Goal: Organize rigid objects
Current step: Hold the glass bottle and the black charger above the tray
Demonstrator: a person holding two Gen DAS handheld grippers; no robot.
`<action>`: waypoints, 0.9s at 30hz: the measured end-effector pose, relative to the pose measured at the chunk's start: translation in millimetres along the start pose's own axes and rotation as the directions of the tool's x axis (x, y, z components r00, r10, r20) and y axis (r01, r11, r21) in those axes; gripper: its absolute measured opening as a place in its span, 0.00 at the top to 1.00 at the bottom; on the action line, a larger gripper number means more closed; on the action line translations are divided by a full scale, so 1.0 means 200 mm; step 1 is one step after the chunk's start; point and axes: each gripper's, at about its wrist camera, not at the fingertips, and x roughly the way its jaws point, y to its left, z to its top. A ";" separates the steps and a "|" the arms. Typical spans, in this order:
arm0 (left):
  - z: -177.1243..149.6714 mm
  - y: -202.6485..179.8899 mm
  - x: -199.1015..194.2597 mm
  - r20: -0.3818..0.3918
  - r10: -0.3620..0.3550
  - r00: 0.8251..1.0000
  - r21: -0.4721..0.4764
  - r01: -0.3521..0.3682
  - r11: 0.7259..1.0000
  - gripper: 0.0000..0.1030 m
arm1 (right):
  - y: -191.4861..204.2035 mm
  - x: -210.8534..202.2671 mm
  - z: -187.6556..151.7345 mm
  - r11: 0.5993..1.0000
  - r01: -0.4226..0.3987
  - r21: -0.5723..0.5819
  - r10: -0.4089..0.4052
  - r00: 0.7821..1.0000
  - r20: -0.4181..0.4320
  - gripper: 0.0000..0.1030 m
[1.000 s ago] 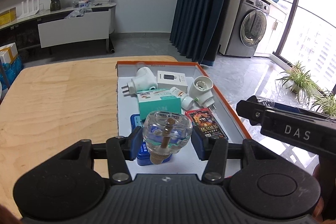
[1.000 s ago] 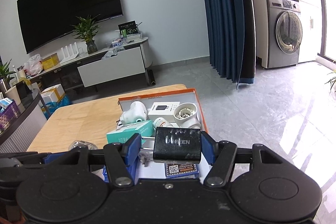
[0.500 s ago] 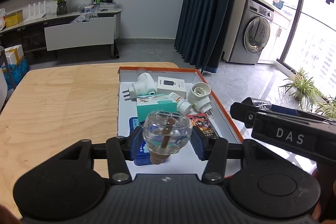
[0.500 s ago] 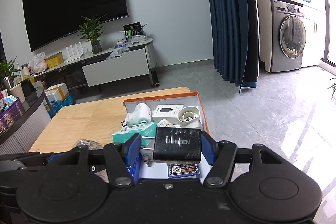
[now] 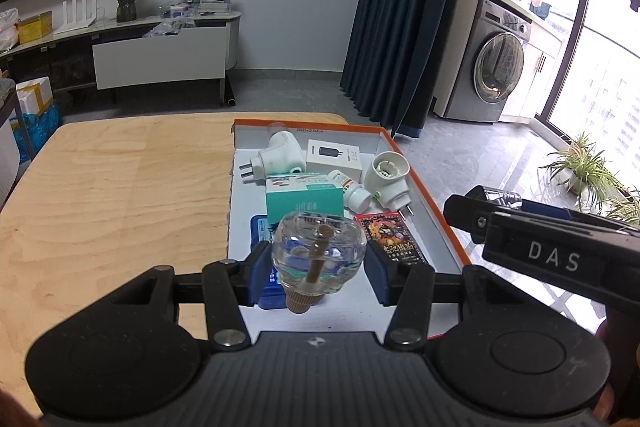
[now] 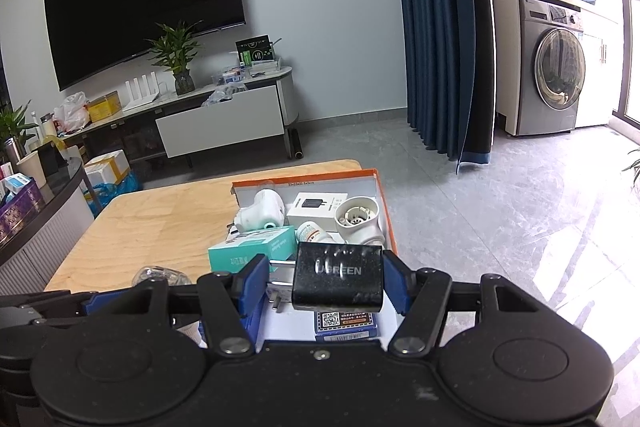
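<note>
Grippers, two: left (image 5: 319, 271) around bottle (image 5: 319, 255), right (image 6: 325, 279) around charger (image 6: 337, 276).

Clear glossy bottle (image 5: 319, 254) – pale wood table (image 5: 120, 195).

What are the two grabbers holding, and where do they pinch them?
The left gripper pinches a clear refill bottle by its rounded sides. The right gripper holds a black charger, one pad on its side, the other at its prongs.

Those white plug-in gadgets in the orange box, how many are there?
2: one white plug-in gadget at the box's far-left corner, another by its right wall. More could hide beneath other items.
</note>
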 end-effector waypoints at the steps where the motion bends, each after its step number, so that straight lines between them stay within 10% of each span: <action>1: 0.00 0.00 0.00 -0.001 0.001 1.000 0.001 -0.001 1.000 0.51 | 0.00 0.01 0.00 1.000 -0.001 0.000 0.001 1.000 -0.002 0.29; 27: -0.03 -0.02 0.02 -0.019 -0.003 1.000 0.000 0.003 1.000 0.51 | 0.00 0.07 -0.02 1.000 -0.010 -0.003 0.010 1.000 -0.017 0.29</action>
